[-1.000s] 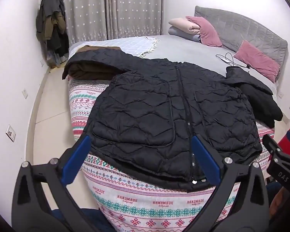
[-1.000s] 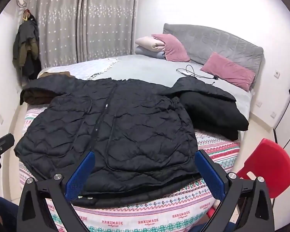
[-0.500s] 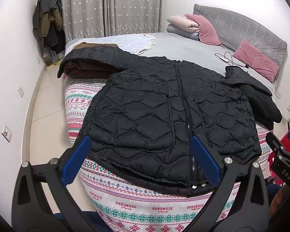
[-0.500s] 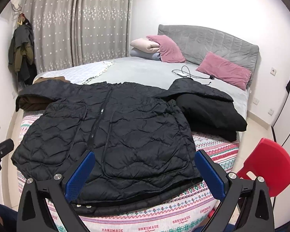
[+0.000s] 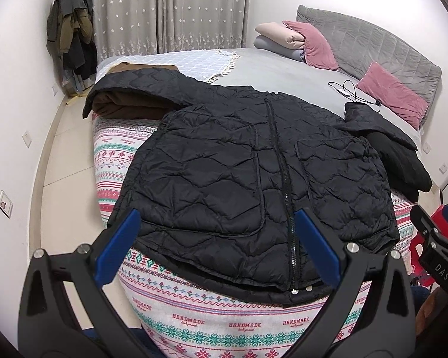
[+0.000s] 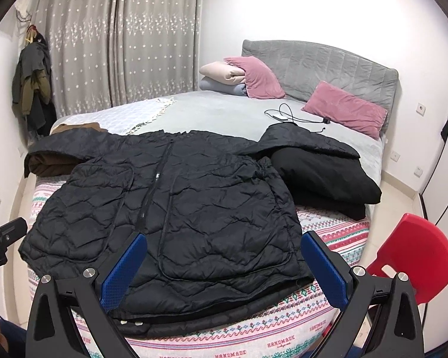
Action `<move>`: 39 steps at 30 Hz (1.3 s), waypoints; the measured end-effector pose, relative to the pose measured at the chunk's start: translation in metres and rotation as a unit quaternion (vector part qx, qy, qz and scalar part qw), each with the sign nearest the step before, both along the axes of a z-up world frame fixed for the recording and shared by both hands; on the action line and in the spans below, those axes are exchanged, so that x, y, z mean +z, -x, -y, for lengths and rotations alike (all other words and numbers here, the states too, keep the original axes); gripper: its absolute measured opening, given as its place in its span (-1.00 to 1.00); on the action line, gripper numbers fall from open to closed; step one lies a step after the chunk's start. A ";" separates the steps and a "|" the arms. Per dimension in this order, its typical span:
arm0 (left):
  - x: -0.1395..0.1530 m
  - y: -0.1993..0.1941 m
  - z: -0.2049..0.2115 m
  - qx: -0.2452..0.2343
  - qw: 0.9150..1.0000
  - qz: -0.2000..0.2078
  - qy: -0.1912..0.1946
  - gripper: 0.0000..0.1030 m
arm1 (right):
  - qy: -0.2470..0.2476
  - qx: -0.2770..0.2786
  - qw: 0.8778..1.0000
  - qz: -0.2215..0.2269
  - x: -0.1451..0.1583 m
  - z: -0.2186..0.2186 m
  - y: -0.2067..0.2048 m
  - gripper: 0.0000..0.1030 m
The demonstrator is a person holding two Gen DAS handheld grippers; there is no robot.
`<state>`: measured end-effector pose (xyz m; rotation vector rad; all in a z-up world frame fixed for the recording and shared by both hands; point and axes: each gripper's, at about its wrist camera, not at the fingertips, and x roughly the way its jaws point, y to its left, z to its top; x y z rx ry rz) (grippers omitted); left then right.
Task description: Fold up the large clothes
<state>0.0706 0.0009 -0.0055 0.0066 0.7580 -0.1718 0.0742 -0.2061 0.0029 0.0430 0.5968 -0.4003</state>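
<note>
A black quilted jacket (image 5: pixel 239 173) (image 6: pixel 176 205) lies spread flat, zip up, on the foot of a bed with a patterned sheet (image 5: pixel 224 322). Its hem hangs at the bed's near edge. One sleeve rests on a brown folded garment (image 5: pixel 125 107) at the left; the other lies over a black folded garment (image 6: pixel 322 173) at the right. My left gripper (image 5: pixel 218 244) is open, hovering just short of the hem near the zip. My right gripper (image 6: pixel 224 265) is open over the right half of the hem. Neither touches the cloth.
A red plastic chair (image 6: pixel 415 256) stands right of the bed's foot. Pink pillows (image 6: pixel 343 107) and folded blankets (image 6: pixel 224 74) lie by the grey headboard, with a charger cable (image 6: pixel 286 116) on the grey cover. Coats hang in the left corner (image 5: pixel 71 29). Tiled floor runs along the bed's left side.
Both grippers have risen slightly and tilted, so the jacket sits lower and nearer in both views. Both stay open and the jacket has not moved.
</note>
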 end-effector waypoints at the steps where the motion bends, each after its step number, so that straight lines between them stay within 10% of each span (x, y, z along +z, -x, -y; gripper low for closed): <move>1: 0.000 0.000 0.000 0.000 1.000 0.000 0.000 0.99 | 0.001 -0.002 1.000 0.000 0.000 0.000 0.000 1.00; 39: 0.000 0.002 0.013 -0.028 1.000 0.001 0.004 1.00 | 0.004 -0.017 1.000 -0.007 0.000 0.004 0.000 1.00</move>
